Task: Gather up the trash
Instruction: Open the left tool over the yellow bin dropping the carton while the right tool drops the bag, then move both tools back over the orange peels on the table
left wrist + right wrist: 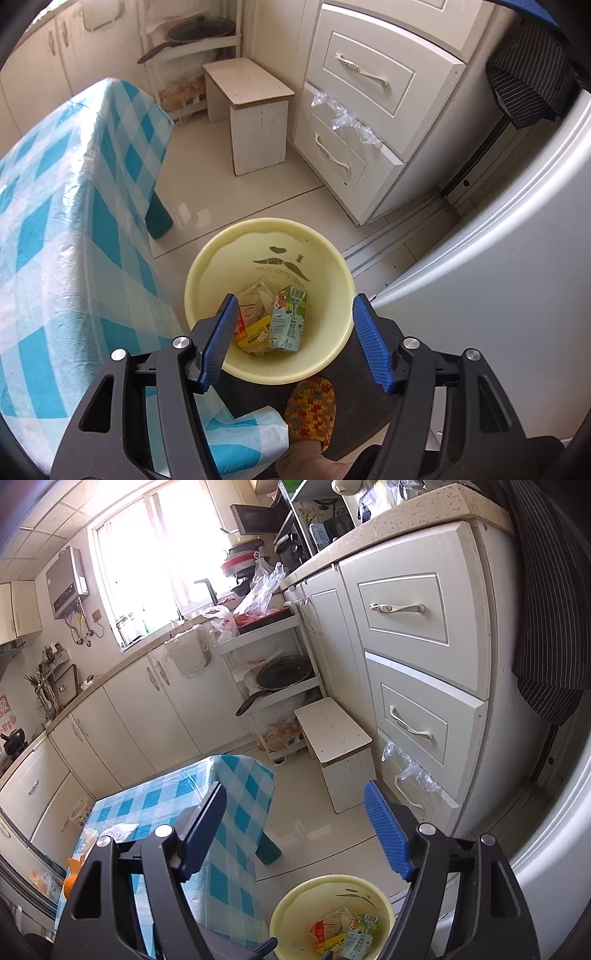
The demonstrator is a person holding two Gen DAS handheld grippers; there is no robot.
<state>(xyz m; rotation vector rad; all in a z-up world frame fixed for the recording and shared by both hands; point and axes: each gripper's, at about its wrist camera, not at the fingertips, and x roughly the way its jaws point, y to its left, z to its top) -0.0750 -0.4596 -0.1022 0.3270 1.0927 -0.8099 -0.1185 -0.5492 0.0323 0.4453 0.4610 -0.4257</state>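
Observation:
A pale yellow bin [334, 266] stands on the floor beside the table, seen from above in the left wrist view. Inside it lie a green drink carton [288, 319], a yellow and red pack [251, 330] and other wrappers. My left gripper [291, 306] hangs over the bin's mouth, open, with nothing between its blue pads. In the right wrist view the same bin [291, 908] sits at the bottom edge with the cartons [343, 934] in it. My right gripper [295, 794] is open and empty, higher up, pointing across the kitchen floor.
A table with a blue checked cloth [66, 221] stands left of the bin; orange scraps and foil [118, 832] lie on it. A white stool [255, 110], drawer cabinet [369, 92] and fridge door [498, 277] surround the floor. A person's crocheted slipper [312, 410] is below the bin.

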